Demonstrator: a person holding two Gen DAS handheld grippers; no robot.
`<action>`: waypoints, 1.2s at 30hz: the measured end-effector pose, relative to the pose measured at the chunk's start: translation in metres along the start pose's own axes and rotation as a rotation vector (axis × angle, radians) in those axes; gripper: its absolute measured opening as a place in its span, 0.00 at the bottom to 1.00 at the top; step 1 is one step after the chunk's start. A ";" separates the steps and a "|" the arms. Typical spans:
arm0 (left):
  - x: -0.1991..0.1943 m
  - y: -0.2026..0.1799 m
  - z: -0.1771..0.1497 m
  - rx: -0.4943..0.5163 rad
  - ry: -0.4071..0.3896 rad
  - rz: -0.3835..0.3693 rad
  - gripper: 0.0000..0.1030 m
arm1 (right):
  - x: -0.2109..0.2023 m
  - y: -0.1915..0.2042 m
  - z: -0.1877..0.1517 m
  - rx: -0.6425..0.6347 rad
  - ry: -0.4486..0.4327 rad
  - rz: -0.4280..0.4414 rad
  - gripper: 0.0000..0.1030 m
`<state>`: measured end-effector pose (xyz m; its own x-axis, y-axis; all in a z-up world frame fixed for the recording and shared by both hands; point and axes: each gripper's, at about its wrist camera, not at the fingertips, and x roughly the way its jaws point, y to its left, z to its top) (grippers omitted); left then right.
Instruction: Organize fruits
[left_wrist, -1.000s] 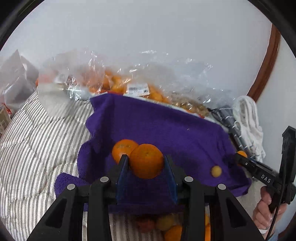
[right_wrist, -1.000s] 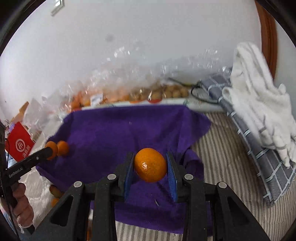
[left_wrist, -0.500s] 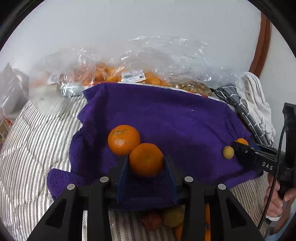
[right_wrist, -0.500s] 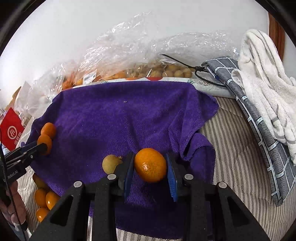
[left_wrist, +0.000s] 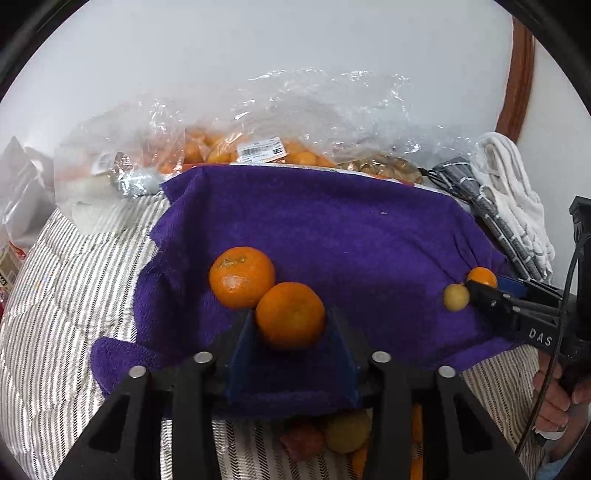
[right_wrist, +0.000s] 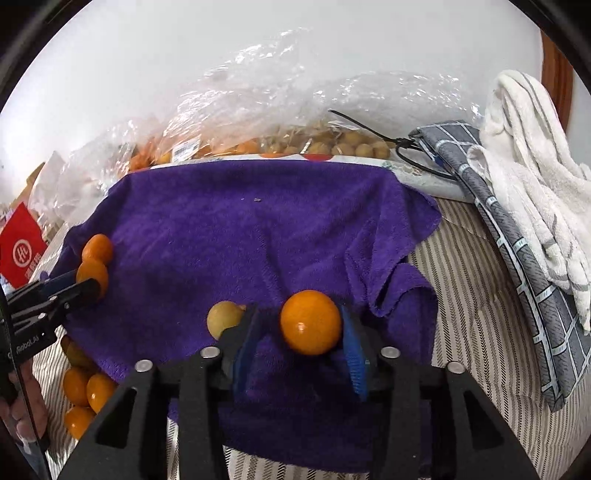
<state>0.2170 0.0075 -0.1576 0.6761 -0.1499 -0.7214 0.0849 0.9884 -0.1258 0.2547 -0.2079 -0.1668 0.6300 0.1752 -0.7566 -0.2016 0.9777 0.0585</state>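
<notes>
On the purple towel (left_wrist: 332, 236) each of my fingers is opening around an orange: the left fingers (left_wrist: 291, 325) beside another orange (left_wrist: 242, 277), grouping like with like, the right fingers (right_wrist: 299, 328) beside a yellow fruit (right_wrist: 223, 318).

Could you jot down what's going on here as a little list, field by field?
surface: purple towel on striped bedding
left gripper: jaws opening, an orange between them on the towel
beside it: second orange, touching the first
right gripper: jaws opening, small orange between them
near it: yellowish fruit
behind: plastic bags of fruit
</notes>
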 end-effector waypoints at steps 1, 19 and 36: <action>-0.001 0.000 0.000 -0.004 -0.003 -0.012 0.52 | -0.001 0.001 0.000 0.002 -0.008 0.023 0.63; -0.039 -0.008 0.002 -0.007 -0.196 -0.022 0.53 | -0.069 0.008 0.005 0.056 -0.155 -0.026 0.71; -0.092 0.029 0.005 -0.128 -0.193 -0.063 0.51 | -0.102 0.048 -0.039 0.127 -0.050 0.102 0.52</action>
<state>0.1612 0.0502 -0.0911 0.8010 -0.1917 -0.5672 0.0460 0.9643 -0.2609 0.1515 -0.1829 -0.1116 0.6486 0.2765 -0.7091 -0.1719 0.9608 0.2174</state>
